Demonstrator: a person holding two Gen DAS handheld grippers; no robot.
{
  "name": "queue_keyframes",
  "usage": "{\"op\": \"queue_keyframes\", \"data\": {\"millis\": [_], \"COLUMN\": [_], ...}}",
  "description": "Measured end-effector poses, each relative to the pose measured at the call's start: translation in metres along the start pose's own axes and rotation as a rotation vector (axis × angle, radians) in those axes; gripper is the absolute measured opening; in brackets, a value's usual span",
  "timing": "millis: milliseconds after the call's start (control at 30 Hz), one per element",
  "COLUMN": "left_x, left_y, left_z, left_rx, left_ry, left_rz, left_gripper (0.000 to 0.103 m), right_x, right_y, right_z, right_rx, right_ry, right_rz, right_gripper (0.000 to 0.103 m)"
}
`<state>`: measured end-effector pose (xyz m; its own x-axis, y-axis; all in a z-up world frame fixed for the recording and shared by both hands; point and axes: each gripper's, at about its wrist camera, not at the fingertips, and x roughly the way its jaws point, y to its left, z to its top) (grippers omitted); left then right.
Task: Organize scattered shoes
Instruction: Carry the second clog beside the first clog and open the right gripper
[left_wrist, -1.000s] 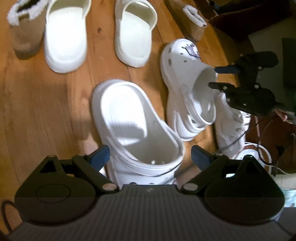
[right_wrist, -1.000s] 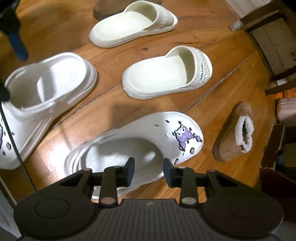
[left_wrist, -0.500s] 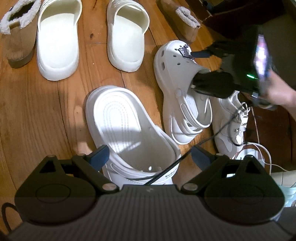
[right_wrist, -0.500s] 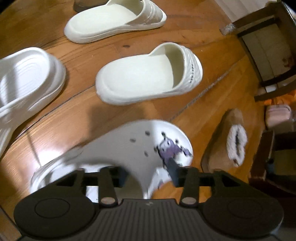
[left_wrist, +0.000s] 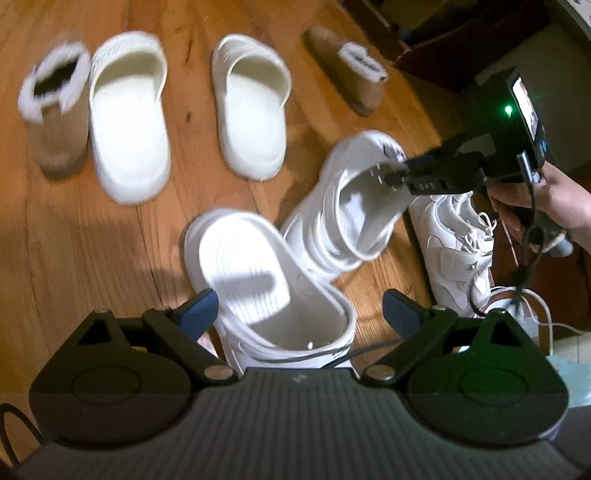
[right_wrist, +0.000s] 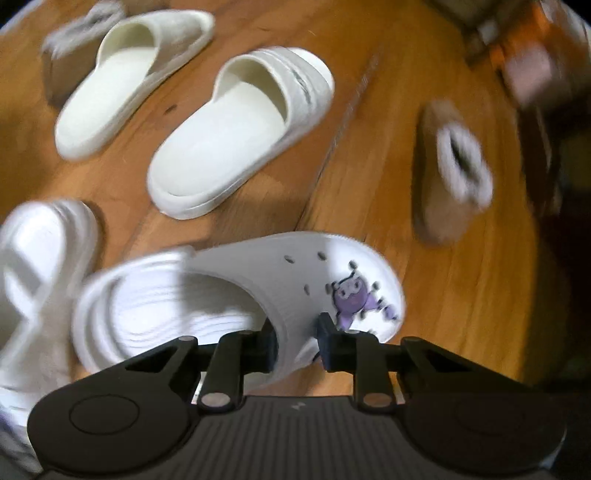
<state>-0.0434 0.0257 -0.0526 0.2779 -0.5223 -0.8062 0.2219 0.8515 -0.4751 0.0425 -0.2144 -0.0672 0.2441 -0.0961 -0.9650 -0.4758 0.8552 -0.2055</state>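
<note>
Jaws just closed on charm clog (right_wrist: 258, 295), cream slides (right_wrist: 236, 136) and plain clog (left_wrist: 266, 280) crowding.

A home: wooden floor (left_wrist: 92, 229) strewn with slippers (left_wrist: 129, 122) and fleece-lined boots (left_wrist: 55, 122)

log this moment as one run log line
right hand-held gripper: closing on charm clog, tilted up | left hand-held gripper: open over plain clog

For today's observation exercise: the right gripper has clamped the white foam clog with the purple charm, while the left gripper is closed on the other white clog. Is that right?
Not quite. The left gripper is open, its fingers wide of the plain white foam clog, as the left wrist view shows. The right gripper does clamp the white foam clog with the purple charm.
</note>
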Motion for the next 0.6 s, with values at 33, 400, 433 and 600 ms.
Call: {"op": "queue_keyframes", "data": {"millis": [33, 400, 433, 600], "left_x": [-0.002, -0.008, -0.009, -0.009], "left_y": [-0.001, -0.003, -0.002, 0.000], "left_z": [0.000, 0.002, 0.001, 0.001], "left_rx": [0.008, 0.003, 0.001, -0.007], "left_ry": [-0.006, -0.016, -0.019, -0.019], "left_rz": [0.001, -0.010, -0.009, -0.002], "left_gripper": [0.097, 0.097, 0.097, 0.097], "right_x": [-0.002, -0.006, -0.004, 0.000], "right_y": [-0.004, -0.055, -0.062, -0.087], "right_z": [-0.002, -0.039, -0.042, -0.055], "right_rx": [0.044, 0.496, 0.553, 0.786], "right_ry": [0.018, 0.154, 0.163, 0.205], "right_rz": [0.021, 0.263, 0.299, 0.434], "right_gripper": [0.023, 0.026, 0.026, 0.026]}}
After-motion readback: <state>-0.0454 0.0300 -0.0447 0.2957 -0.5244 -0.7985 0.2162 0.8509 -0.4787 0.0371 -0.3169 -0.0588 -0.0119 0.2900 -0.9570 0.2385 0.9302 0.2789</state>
